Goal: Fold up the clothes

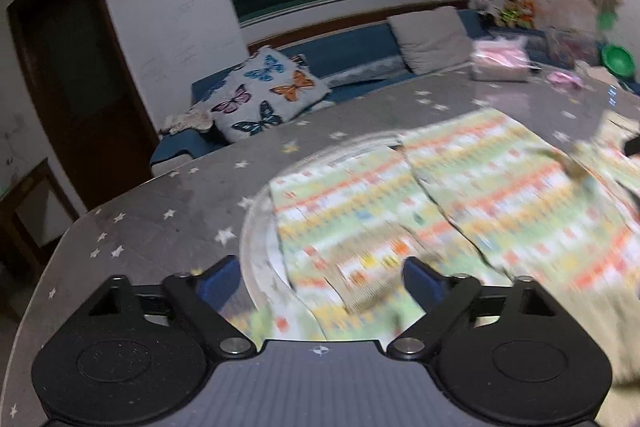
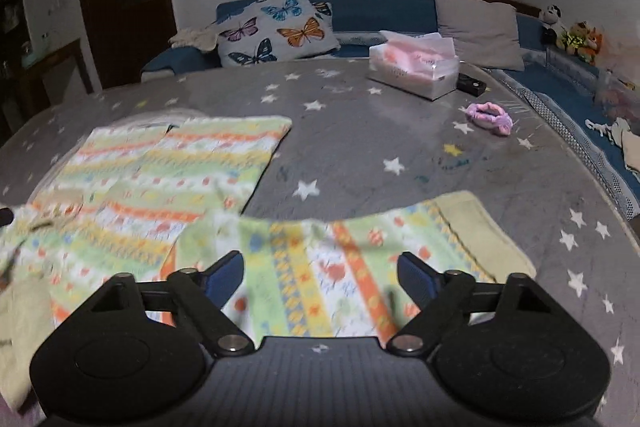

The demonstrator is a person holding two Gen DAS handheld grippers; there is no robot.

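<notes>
We hold the left claw (image 1: 316,281) and right claw (image 2: 320,273) wide and empty over the patterned garment (image 2: 168,179) spread below them on the starred surface (image 2: 400,131), one sleeve folded, most folds left

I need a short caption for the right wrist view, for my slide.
Open right gripper above a striped patterned garment on a star-print table.
</notes>
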